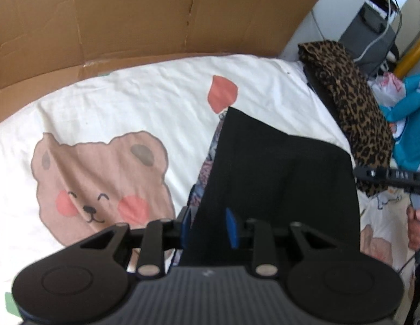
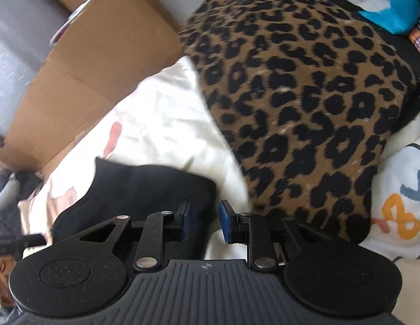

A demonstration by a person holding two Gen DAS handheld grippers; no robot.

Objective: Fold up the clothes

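Observation:
A folded black garment (image 1: pixel 277 178) lies on the white bear-print bedsheet (image 1: pixel 107 113), over a patterned cloth (image 1: pixel 210 162) that shows along its left edge. My left gripper (image 1: pixel 208 228) is open, its blue pads (image 1: pixel 231 227) straddling the garment's near left edge. My right gripper (image 2: pixel 204 223) is open, just right of the black garment (image 2: pixel 145 189) and above the sheet. It also shows at the right edge of the left wrist view (image 1: pixel 386 176).
A folded leopard-print garment (image 2: pixel 304 103) lies close ahead of the right gripper, also in the left wrist view (image 1: pixel 353 103). A brown cardboard sheet (image 1: pixel 142 19) stands behind the bed. Teal cloth and bags (image 1: pixel 410 113) lie at far right.

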